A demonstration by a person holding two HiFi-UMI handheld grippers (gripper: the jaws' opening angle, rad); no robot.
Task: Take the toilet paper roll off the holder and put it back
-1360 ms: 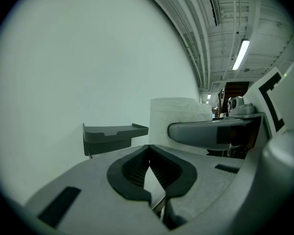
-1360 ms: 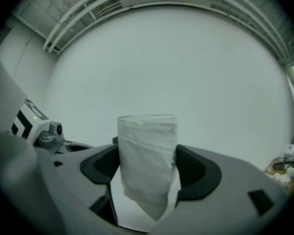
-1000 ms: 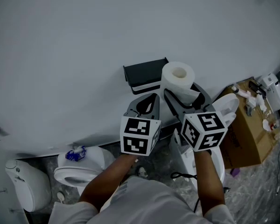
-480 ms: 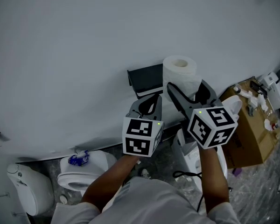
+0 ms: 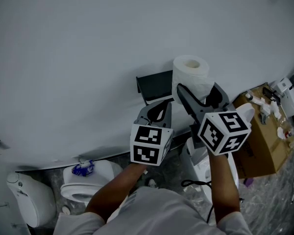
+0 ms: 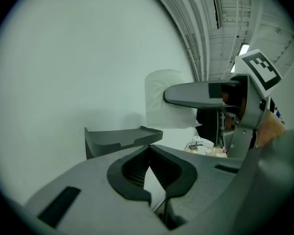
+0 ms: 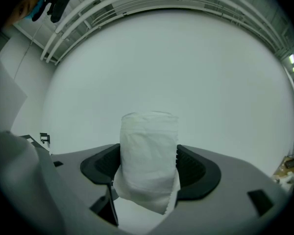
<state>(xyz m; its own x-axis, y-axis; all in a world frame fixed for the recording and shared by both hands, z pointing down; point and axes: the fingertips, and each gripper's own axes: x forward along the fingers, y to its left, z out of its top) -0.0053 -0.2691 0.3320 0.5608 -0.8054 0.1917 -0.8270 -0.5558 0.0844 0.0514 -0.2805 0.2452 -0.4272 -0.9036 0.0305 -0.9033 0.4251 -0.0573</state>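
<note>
my left tongs (image 5: 159, 106) are closed on nothing, just under the holder (image 5: 154, 84). my right tongs (image 5: 198, 91) clamp the roll (image 5: 190, 75) upright, lifted off the holder, above its right end, close to the wall (image 5: 88, 58).

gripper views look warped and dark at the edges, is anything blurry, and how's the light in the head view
Left gripper view: fisheye bends the ceiling pipes, corners go black, and the left gripper looks soft up close. Right gripper view: same bending and dark rim, but the toilet paper roll shows crisp texture. Head view: dim, flat bluish light, no glare on the wall.
</note>
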